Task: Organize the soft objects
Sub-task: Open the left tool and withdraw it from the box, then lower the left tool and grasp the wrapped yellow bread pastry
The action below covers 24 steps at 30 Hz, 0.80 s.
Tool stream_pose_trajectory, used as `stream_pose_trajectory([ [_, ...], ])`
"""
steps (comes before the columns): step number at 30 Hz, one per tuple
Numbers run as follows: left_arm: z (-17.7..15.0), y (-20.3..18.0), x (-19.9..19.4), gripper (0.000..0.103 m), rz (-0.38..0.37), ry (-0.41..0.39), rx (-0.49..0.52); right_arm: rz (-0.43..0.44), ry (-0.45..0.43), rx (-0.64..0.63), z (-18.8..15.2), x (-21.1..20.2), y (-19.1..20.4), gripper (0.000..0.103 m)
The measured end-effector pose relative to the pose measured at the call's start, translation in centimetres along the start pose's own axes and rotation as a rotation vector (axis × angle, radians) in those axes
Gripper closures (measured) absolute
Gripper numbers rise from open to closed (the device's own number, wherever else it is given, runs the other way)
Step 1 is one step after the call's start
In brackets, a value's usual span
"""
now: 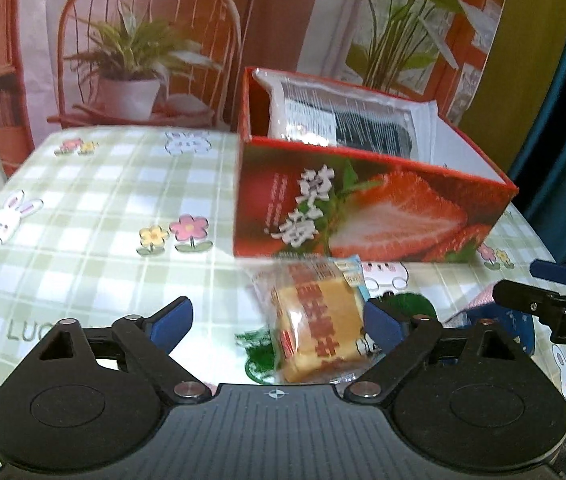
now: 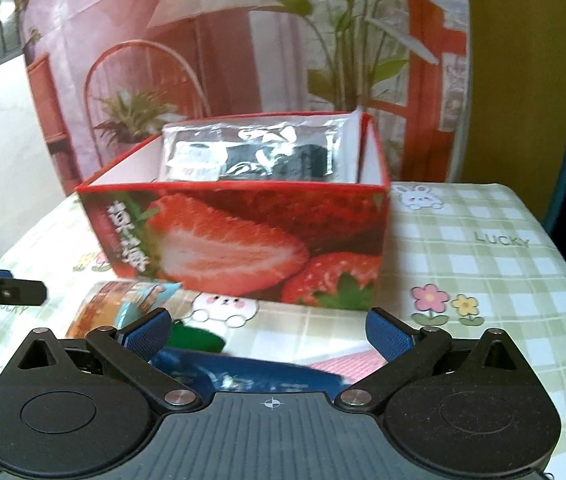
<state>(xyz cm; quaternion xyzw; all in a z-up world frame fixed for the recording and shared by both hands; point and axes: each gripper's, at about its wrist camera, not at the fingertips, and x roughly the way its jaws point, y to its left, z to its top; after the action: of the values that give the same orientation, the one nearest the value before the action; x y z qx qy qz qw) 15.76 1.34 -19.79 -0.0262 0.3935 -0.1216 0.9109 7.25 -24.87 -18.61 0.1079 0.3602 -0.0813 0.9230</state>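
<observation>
**Wrapped Cake Lined Up Between Spread Jaws**

Spread wide on the left gripper [image 1: 277, 326], with a wrapped sponge cake [image 1: 317, 328] lying between the blue pads [image 1: 173, 318] but not pinched; a gap on the left side, the right pad close beside the wrapper, contact impossible to confirm. Spread just as wide on the right gripper [image 2: 269, 334], poised over a dark blue and pink soft packet [image 2: 267, 372] on the bench [image 2: 483, 280], nothing gripped there either.

Likely light and squashy, that cake: clear crinkly film, slippery under the pads, air-puffed and easy to crush. Best taken across the cake's firm middle, on its two long sides, with gentle pressure; the loose sealed ends probably too flimsy to hold. Same caution for the blue packet, mostly hidden beneath the right gripper, its shape hard to judge.

Just beyond the cake, a red strawberry-print box [image 1: 371, 208], open-topped, already holding a silvery pouch [image 1: 347, 116] leaning inside. Plenty of room apparently left in the box. Further out, a green checked cloth with rabbits and flowers, then a printed backdrop of plants and a chair.
</observation>
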Motion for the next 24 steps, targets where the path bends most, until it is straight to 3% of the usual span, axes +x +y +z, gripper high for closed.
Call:
stream_pose_trajectory([
  [5, 0.0, 0.4, -0.1, 0.025, -0.031, 0.008, -0.02, 0.003, 0.017, -0.025, 0.5, 0.5, 1.2, 0.005],
  [16, 0.0, 1.5, 0.7, 0.054, -0.108, 0.03, -0.082, 0.22, 0.084, -0.196, 1.8, 2.8, 7.0, 0.062],
  [20, 0.1, 1.9, 1.7, 0.057, -0.133, 0.053, -0.096, 0.289, 0.112, -0.24, 2.0, 3.8, 8.9, 0.073],
  [24, 0.1, 2.3, 3.0, 0.058, -0.161, 0.095, -0.119, 0.295, 0.167, -0.268, 1.7, 5.2, 10.0, 0.073],
])
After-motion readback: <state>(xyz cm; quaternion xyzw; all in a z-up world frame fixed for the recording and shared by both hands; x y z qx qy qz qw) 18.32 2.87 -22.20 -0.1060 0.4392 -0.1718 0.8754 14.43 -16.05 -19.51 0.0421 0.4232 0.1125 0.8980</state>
